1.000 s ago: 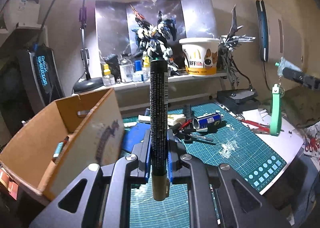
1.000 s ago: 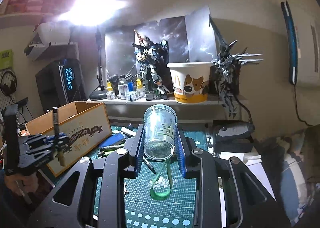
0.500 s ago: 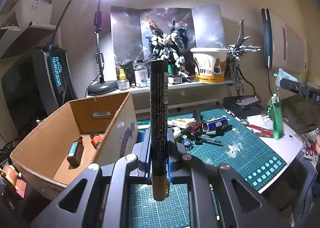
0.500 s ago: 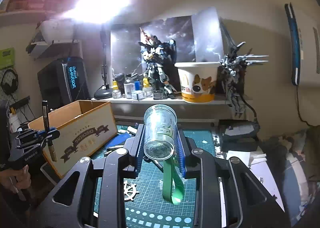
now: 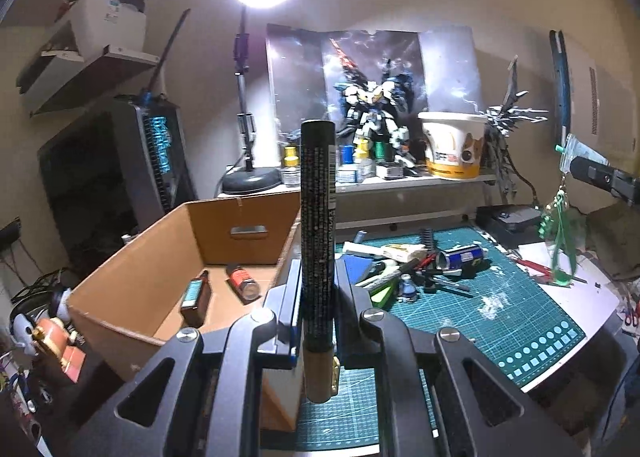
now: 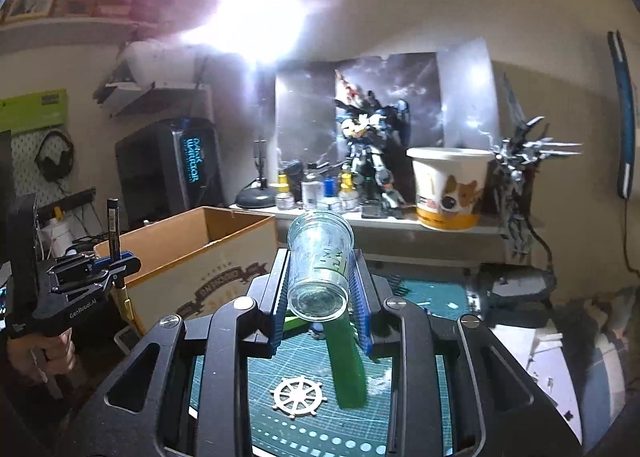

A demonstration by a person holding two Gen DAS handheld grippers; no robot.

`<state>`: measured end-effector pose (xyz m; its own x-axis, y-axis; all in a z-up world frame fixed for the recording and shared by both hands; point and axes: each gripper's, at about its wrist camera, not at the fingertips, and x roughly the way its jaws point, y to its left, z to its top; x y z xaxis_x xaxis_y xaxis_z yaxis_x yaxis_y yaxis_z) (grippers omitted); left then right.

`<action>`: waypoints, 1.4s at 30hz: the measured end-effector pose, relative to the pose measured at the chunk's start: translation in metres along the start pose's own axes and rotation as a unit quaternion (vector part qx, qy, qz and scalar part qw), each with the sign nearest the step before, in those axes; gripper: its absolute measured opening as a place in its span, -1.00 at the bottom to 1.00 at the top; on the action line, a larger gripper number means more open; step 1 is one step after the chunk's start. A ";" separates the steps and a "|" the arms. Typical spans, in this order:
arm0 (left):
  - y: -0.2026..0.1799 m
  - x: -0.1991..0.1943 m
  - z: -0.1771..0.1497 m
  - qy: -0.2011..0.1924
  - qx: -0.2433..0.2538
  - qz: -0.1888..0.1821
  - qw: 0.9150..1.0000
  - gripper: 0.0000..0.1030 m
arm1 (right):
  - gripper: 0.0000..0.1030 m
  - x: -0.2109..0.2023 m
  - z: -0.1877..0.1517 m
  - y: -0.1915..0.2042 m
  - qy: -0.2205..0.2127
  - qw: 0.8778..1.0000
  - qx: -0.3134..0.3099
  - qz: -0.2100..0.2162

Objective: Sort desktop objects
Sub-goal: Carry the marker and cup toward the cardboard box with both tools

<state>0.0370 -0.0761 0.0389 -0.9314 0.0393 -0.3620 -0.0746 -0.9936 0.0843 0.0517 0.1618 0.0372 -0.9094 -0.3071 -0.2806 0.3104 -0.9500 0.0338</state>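
The left hand-held gripper (image 5: 316,297) clamps a black paint marker (image 5: 318,217) upright, its gold end down, beside the cardboard box (image 5: 168,257) at its 10 o'clock. To drop it cleanly, carry it over the box's open floor, lower, then release. The right hand-held gripper (image 6: 320,289) grips a clear plastic cup (image 6: 320,261) above the counter (image 6: 296,437), a green strap (image 6: 348,369) dangling.

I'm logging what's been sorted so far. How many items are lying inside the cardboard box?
2: a dark bottle near the middle of the cardboard box floor, an orange-labelled bottle just right. The near wall may hide others.
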 end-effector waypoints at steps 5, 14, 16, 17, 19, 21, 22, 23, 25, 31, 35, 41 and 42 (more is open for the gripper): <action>0.014 -0.008 -0.002 0.001 -0.008 0.025 1.000 -0.75 | -0.48 0.011 0.001 0.015 0.006 1.000 -0.009 0.023; 0.034 -0.025 -0.005 -0.001 -0.021 0.055 0.998 -0.75 | -0.48 0.028 0.000 0.048 0.014 0.998 -0.028 0.060; 0.039 -0.030 -0.007 -0.001 -0.025 0.063 0.998 -0.75 | -0.48 0.031 0.001 0.057 0.015 0.997 -0.034 0.068; 0.042 -0.032 -0.007 -0.001 -0.027 0.067 0.997 -0.75 | -0.48 0.033 0.001 0.062 0.016 0.997 -0.037 0.071; 0.046 -0.035 -0.009 -0.001 -0.030 0.077 0.997 -0.75 | -0.48 0.036 0.001 0.072 0.017 0.996 -0.043 0.079; 0.051 -0.039 -0.010 0.001 -0.033 0.087 0.996 -0.75 | -0.48 0.040 0.001 0.081 0.018 0.995 -0.050 0.087; 0.053 -0.041 -0.011 0.001 -0.035 0.092 0.995 -0.75 | -0.48 0.041 0.001 0.086 0.018 0.994 -0.053 0.090; 0.056 -0.042 -0.012 0.002 -0.037 0.097 0.995 -0.75 | -0.48 0.043 0.001 0.091 0.019 0.994 -0.056 0.094; 0.062 -0.046 -0.015 0.004 -0.040 0.108 0.993 -0.75 | -0.48 0.046 0.001 0.100 0.020 0.993 -0.062 0.102; 0.078 -0.056 -0.022 0.012 -0.052 0.138 0.989 -0.75 | -0.48 0.055 0.001 0.124 0.026 0.989 -0.075 0.127; 0.086 -0.064 -0.025 0.015 -0.059 0.155 0.986 -0.75 | -0.48 0.059 0.002 0.134 0.029 0.986 -0.078 0.142; 0.098 -0.075 -0.031 0.020 -0.068 0.178 0.981 -0.75 | -0.48 0.063 0.004 0.149 0.025 0.982 -0.086 0.166; 0.099 -0.076 -0.032 0.021 -0.070 0.180 0.981 -0.75 | -0.48 0.064 0.005 0.151 0.026 0.981 -0.086 0.171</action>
<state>0.1115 -0.1806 0.0453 -0.8731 -0.3180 -0.3696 0.3082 -0.9473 0.0869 0.0392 -0.0013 0.0288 -0.7307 -0.5981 -0.3292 0.6406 -0.7673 -0.0279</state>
